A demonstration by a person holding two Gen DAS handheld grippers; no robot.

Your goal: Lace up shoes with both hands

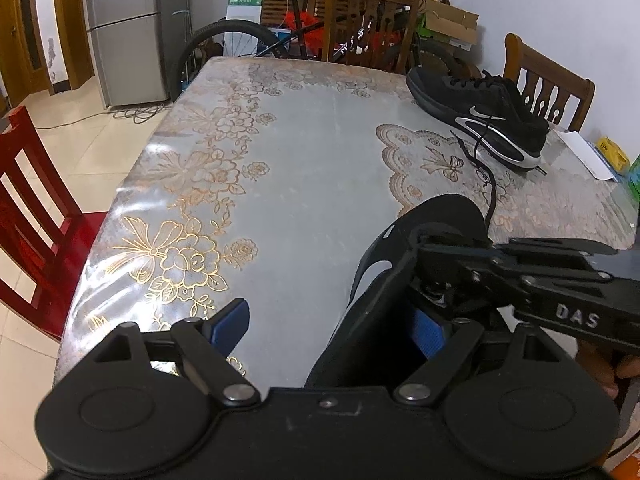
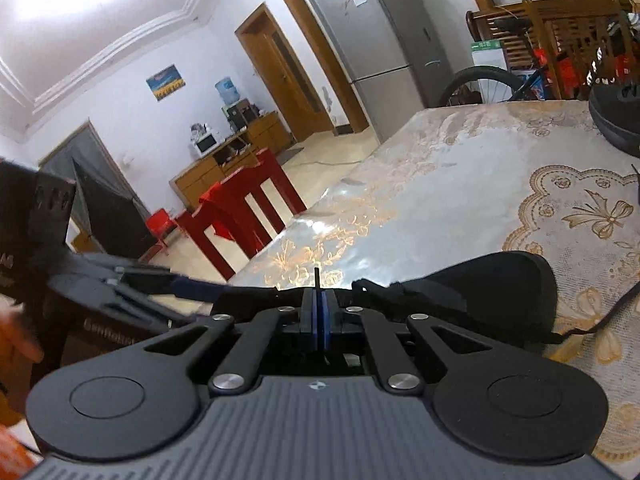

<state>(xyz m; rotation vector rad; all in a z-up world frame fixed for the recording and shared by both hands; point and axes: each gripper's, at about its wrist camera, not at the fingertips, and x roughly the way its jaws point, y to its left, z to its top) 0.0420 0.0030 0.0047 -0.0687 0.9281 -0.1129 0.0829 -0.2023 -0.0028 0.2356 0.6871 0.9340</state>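
My left tongs stand wide apart around the near black shoe; I cannot tell whether the blue pads press its sides. My right tongs are pressed together on a thin black lace end that sticks up between the pads, just above that shoe. The shoe lies at the near edge of the flowered surface. 1 more black shoe rests well apart at the far right, its lace trailing loose toward me.
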